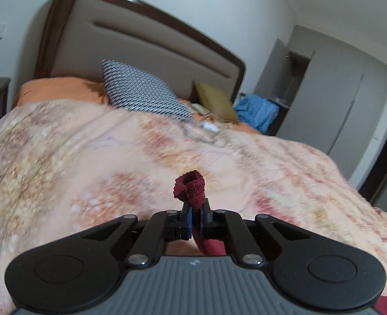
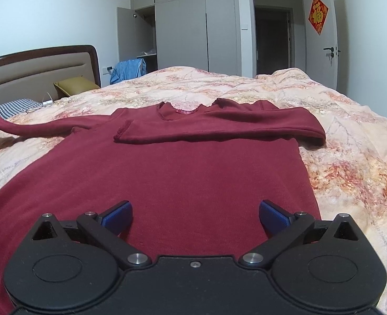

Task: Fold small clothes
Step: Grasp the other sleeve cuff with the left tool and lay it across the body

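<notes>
The left gripper (image 1: 196, 211) sits nearest its camera, its blue pads pressed together on the cuff (image 1: 189, 189) of a dark red sweater (image 2: 167, 183), whose scalloped edge bunches up above the fingertips. The right gripper (image 2: 195, 216) hangs with its jaws spread wide and empty, low over the sweater's hem.

The sweater lies flat, front up, on the bed's floral quilt (image 2: 338, 136). One sleeve (image 2: 219, 128) is already folded across the chest; the other sleeve (image 2: 35, 126) stretches away to the left edge of the right wrist view, where the pinched cuff is lifted off the quilt.

The step in hand looks like folding that second sleeve inward. To do it well, carry the cuff in an arc across the chest and lay it alongside the first sleeve, keeping light tension so the shoulder creases straight. The right gripper could pin the body so it does not drag.

The knit is soft, finely ribbed and limp. The quilt is plush and rumpled, so the cloth may catch. A patterned pillow (image 1: 143, 92) and padded headboard (image 1: 140, 44) lie beyond.
</notes>
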